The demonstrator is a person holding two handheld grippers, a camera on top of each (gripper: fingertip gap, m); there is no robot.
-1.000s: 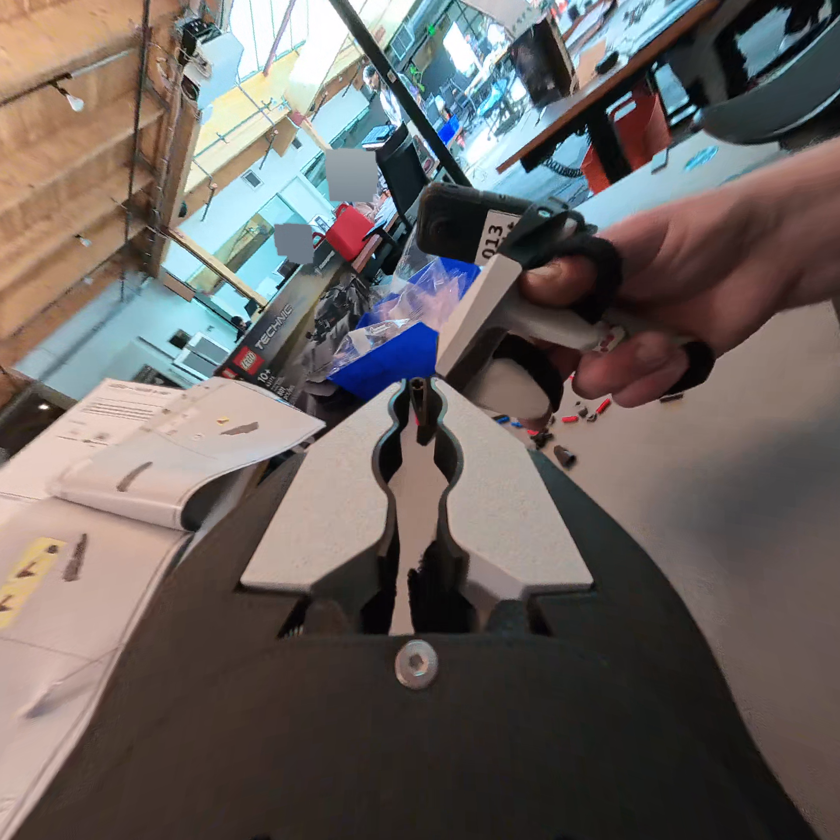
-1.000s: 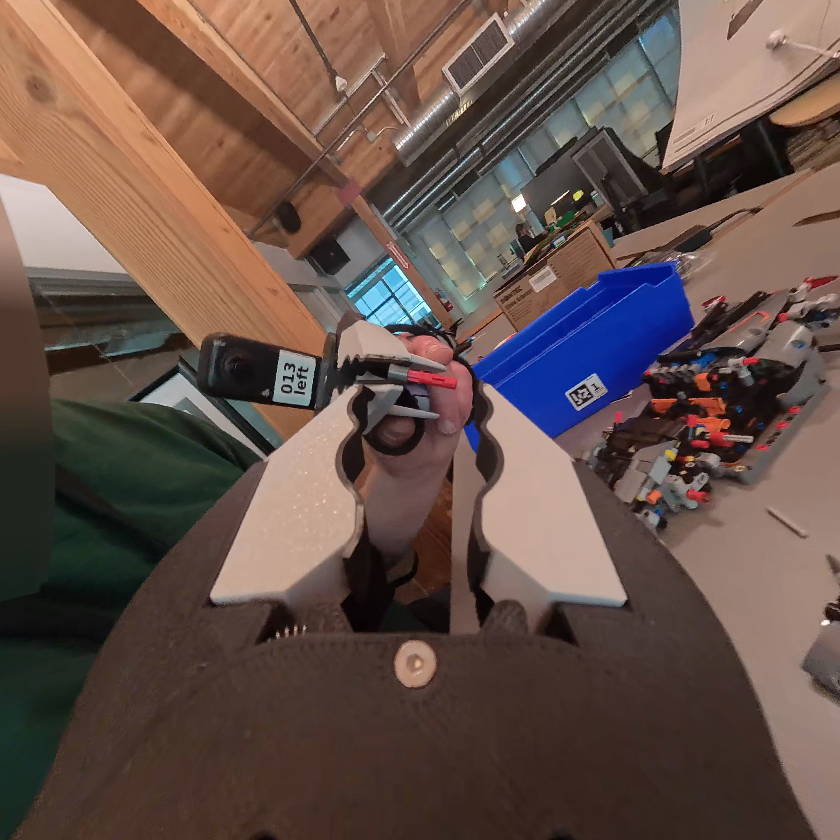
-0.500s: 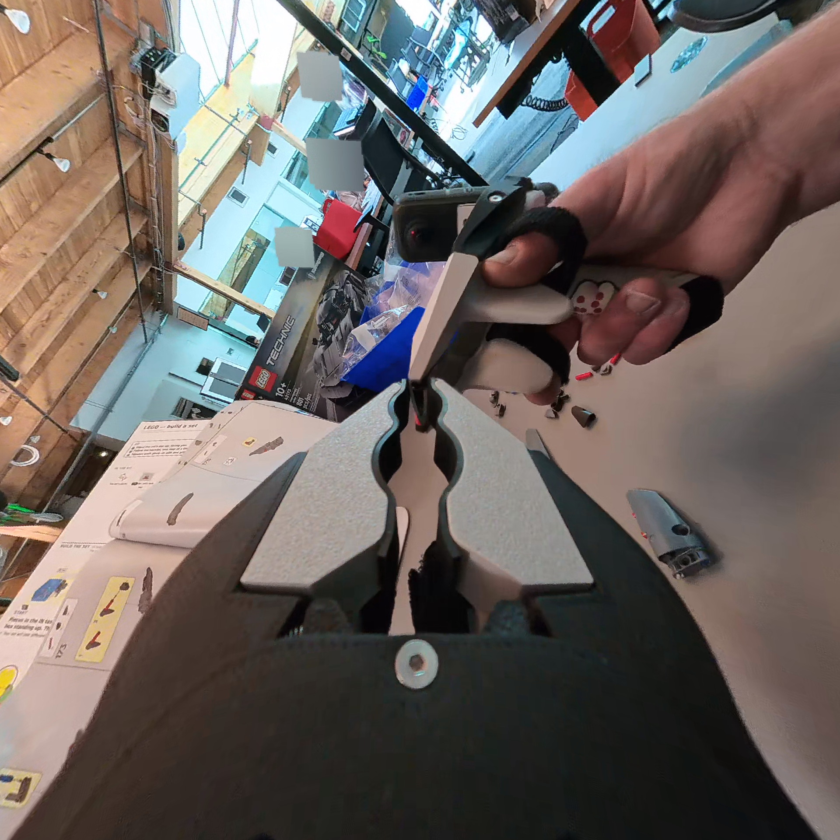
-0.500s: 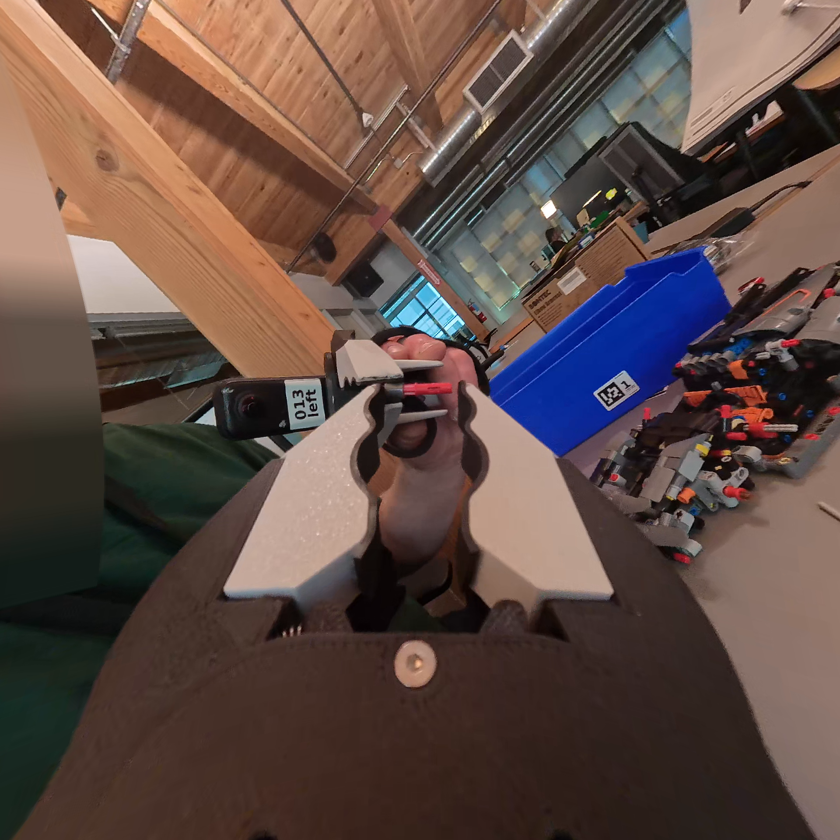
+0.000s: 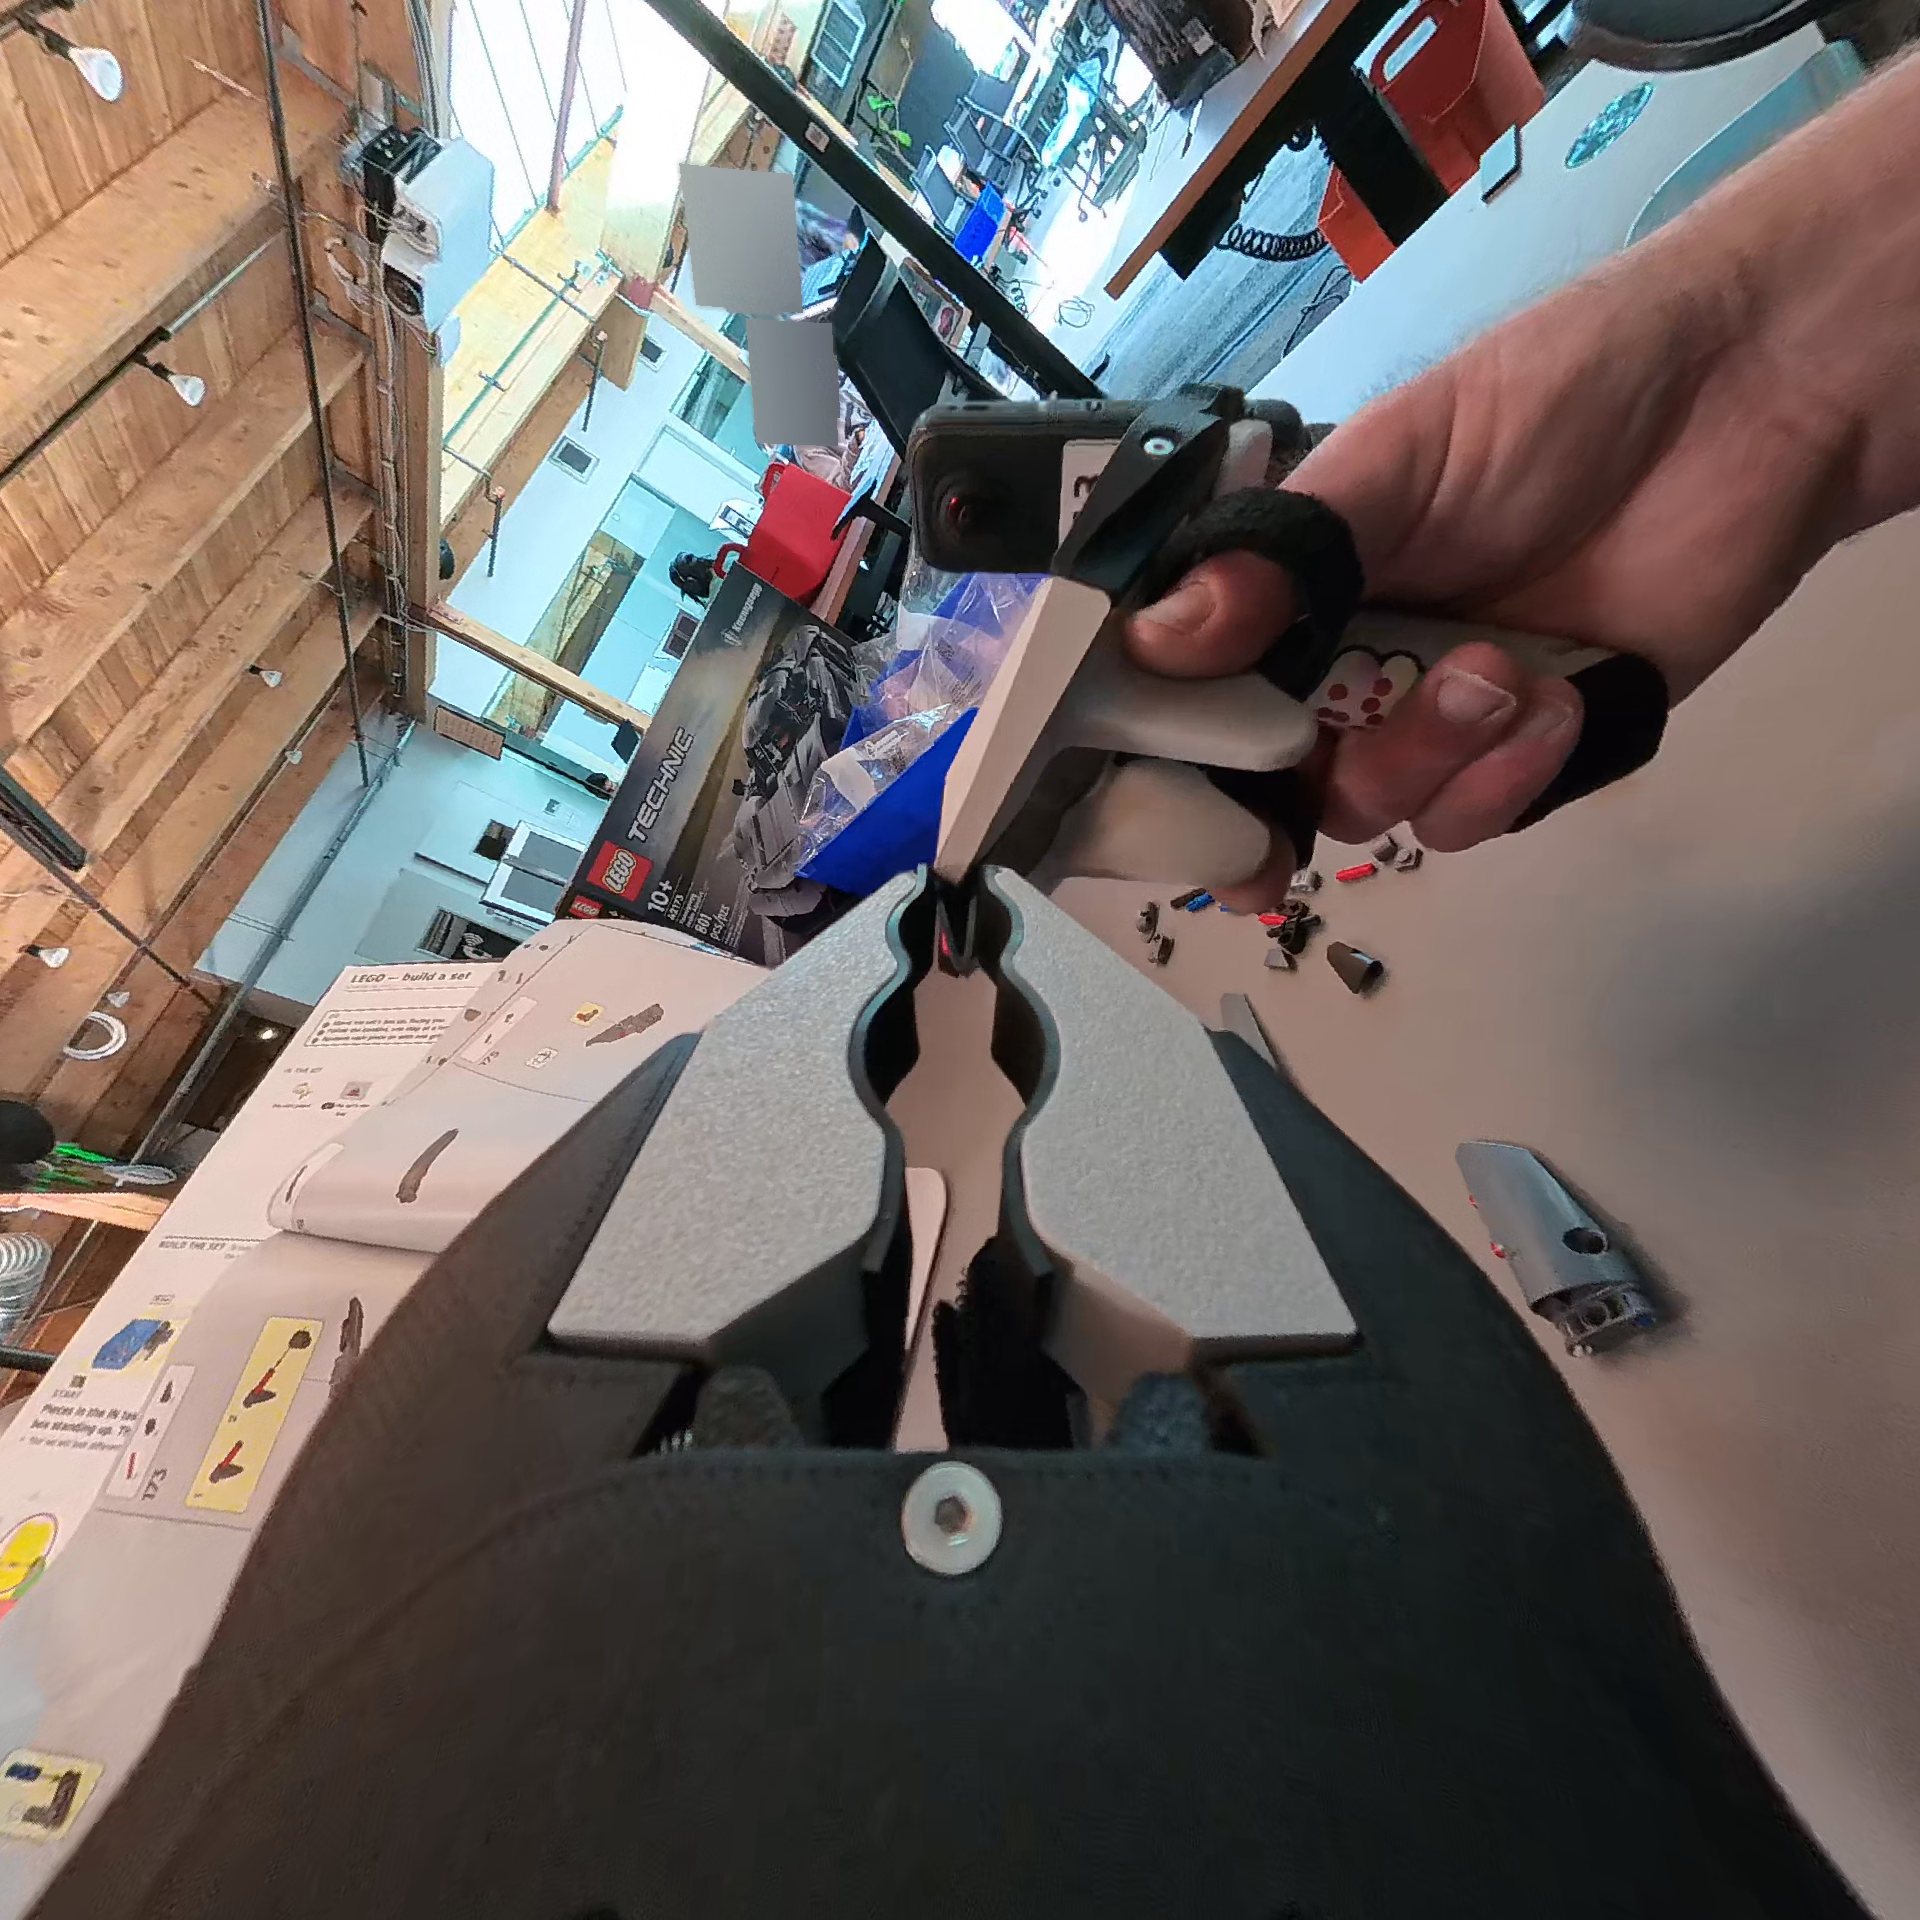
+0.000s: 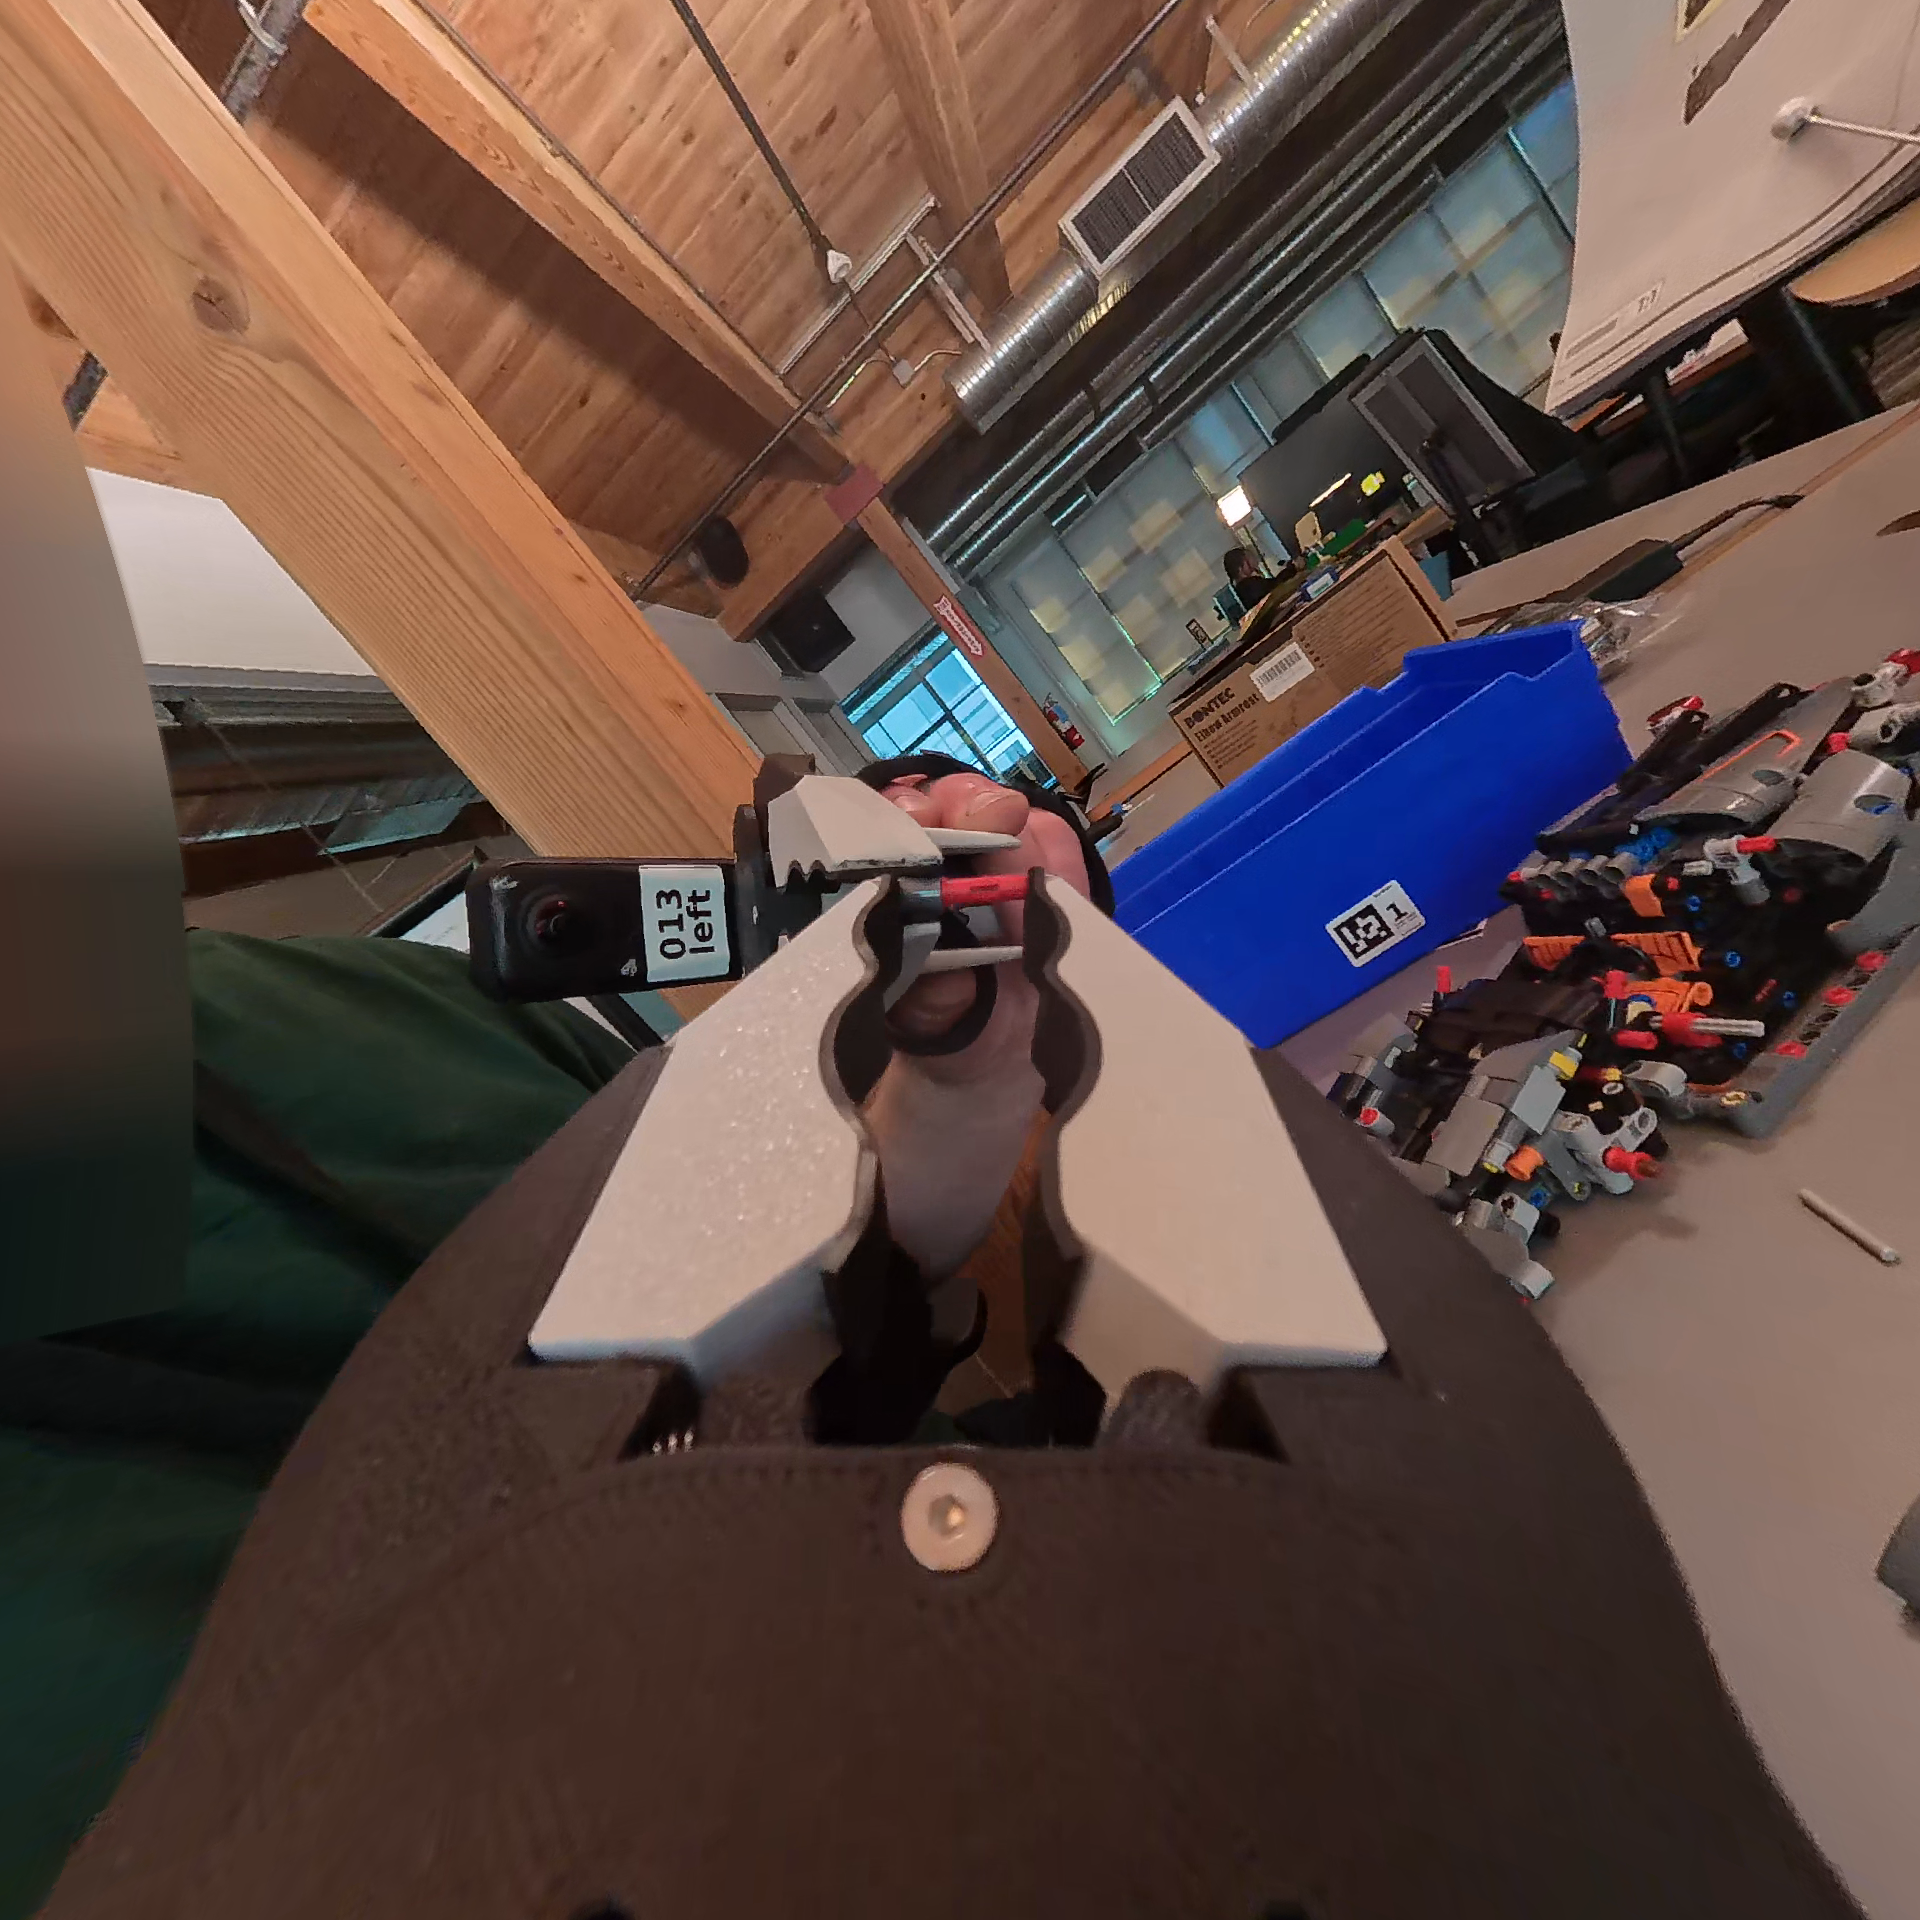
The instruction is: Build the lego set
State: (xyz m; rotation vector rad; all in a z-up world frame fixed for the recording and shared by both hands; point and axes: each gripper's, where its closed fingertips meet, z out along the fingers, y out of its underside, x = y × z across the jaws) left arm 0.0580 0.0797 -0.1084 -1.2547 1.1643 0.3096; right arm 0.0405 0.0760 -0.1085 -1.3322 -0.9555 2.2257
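Left wrist view
Left gripper (image 5: 951, 904): grey two-finger gripper; tips drawn close, clamped on a small dark piece with a red axle pin (image 5: 948, 943).
Right gripper (image 5: 961, 868): grey hand-held gripper, held by a bare hand (image 5: 1475, 582) with black finger straps; its tips meet the left gripper's tips at the pin. Whether its jaws are apart cannot be told from this view.
Loose parts: small black, red and blue lego pieces (image 5: 1288, 925) lie scattered on the grey table (image 5: 1662, 1039) beyond the grippers; a grey curved lego panel (image 5: 1548, 1242) lies apart to the right.
Paper: open white instruction booklet (image 5: 416, 1143) on the left.
Containers: blue plastic bin (image 5: 883, 810) behind the grippers, holding clear plastic bags (image 5: 894, 738); a dark printed lego set box (image 5: 717, 800) stands beside it.

Right wrist view
Right gripper (image 6: 956, 894): jaws apart, one finger at each end of the red axle pin (image 6: 982, 886); contact with the pin cannot be confirmed.
Left gripper (image 6: 966, 899): faces the camera, gripping the pin's dark end piece; pin projects sideways.
Model: partly built grey, black and orange lego assembly (image 6: 1662, 966) on the table to the right, well apart from both grippers.
Containers: blue plastic bin (image 6: 1382, 821) just behind the model; contents hidden. Brown cardboard box (image 6: 1309, 665) farther back.
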